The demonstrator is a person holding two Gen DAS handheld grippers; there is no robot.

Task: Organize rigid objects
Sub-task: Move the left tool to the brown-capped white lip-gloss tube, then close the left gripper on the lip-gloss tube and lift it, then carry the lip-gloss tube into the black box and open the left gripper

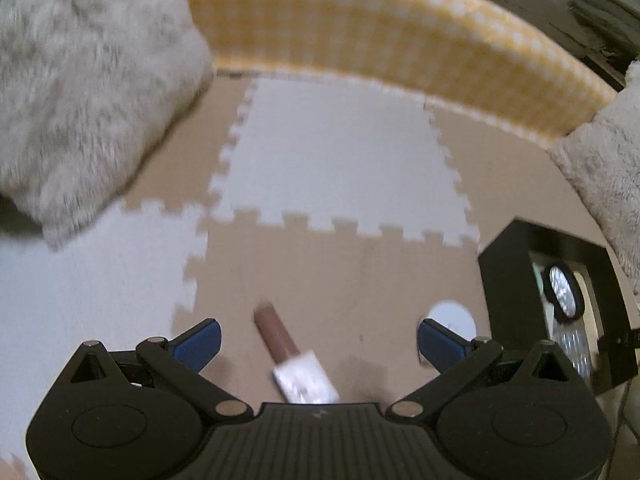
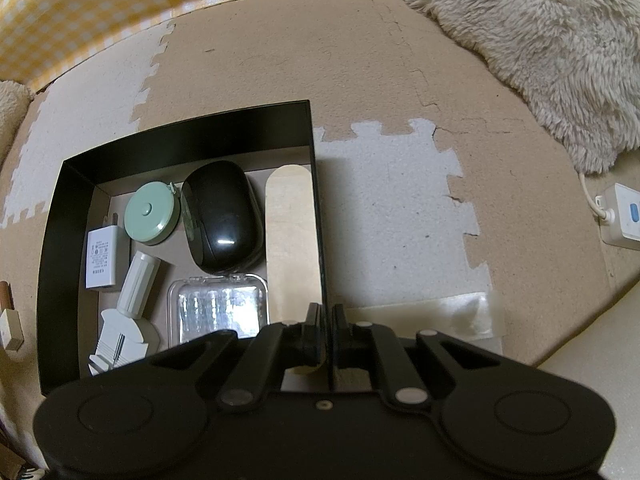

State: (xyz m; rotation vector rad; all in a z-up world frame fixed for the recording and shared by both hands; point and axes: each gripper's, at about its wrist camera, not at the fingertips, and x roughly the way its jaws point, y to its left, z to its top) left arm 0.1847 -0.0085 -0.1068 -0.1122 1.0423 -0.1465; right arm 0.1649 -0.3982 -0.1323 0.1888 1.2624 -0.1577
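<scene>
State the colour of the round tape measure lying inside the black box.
Pale mint green; the tape measure shows best in the right wrist view, inside the box.

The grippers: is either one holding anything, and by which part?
The right gripper is shut on the black box, pinching its right side wall near the front corner. The left gripper is open, holding nothing.

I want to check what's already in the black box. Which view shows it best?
The right wrist view: the black box is seen from above, contents visible. The left wrist view shows only one blurred side at the edge.
</scene>
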